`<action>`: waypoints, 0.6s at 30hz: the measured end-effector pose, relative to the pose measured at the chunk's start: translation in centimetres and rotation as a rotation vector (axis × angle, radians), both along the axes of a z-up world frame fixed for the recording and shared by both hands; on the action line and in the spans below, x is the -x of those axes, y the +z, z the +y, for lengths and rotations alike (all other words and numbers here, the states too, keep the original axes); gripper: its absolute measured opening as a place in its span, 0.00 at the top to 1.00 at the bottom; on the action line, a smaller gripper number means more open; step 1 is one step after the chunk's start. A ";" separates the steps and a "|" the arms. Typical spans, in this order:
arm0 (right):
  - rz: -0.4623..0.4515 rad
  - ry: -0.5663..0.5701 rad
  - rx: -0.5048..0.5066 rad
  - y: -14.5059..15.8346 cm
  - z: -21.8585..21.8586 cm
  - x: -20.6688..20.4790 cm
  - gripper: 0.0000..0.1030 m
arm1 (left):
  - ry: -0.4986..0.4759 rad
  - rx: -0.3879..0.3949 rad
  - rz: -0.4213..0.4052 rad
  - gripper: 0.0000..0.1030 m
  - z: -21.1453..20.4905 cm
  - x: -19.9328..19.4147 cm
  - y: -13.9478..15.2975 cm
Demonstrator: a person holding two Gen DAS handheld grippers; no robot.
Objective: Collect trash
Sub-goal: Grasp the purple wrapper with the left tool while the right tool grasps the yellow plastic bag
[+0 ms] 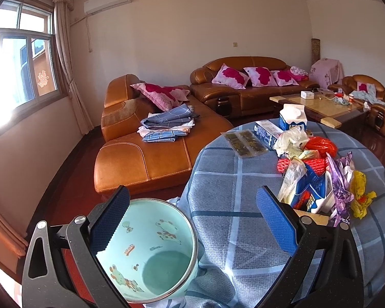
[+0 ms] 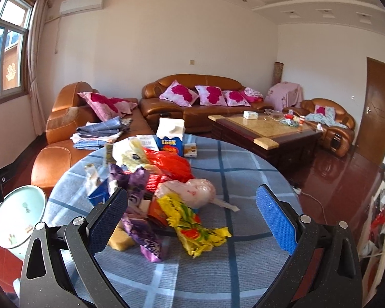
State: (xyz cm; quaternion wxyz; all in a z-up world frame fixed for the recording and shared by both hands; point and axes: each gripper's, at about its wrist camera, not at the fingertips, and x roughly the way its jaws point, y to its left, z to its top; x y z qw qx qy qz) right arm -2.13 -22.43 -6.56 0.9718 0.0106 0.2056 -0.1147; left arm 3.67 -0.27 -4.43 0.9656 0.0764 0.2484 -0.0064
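Note:
A pile of trash (image 2: pixel 164 179) lies on a round table with a blue checked cloth (image 2: pixel 243 179): a yellow wrapper (image 2: pixel 192 223), purple wrappers (image 2: pixel 146 241), a red bag (image 2: pixel 172 161) and a pink-white plastic bag (image 2: pixel 192 190). The pile also shows in the left wrist view (image 1: pixel 318 177). A mint-green bin (image 1: pixel 151 251) with cartoon prints stands beside the table's left edge; it shows in the right wrist view (image 2: pixel 18 220) too. My left gripper (image 1: pixel 192 220) is open, its left finger over the bin's rim. My right gripper (image 2: pixel 192 220) is open, just before the pile, around the yellow wrapper.
A blue and white carton (image 2: pixel 170 138) and small boxes (image 1: pixel 267 131) stand at the table's far side. Brown leather sofas (image 1: pixel 146 154) with folded cloths, and a coffee table (image 2: pixel 264 131), stand behind. The red floor (image 2: pixel 341 179) lies to the right.

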 end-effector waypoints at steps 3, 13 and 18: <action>-0.001 -0.004 -0.012 -0.6 -0.5 -0.2 0.05 | -0.026 0.005 0.009 0.07 -0.9 -0.8 -1.0; 0.084 -0.014 -0.022 -4.7 -2.0 -2.1 0.24 | -0.123 -0.038 0.044 0.07 -5.3 -1.6 -5.0; 0.105 0.018 -0.018 -5.8 -2.4 -2.8 0.24 | -0.170 -0.023 0.023 0.07 -7.1 -1.0 -4.8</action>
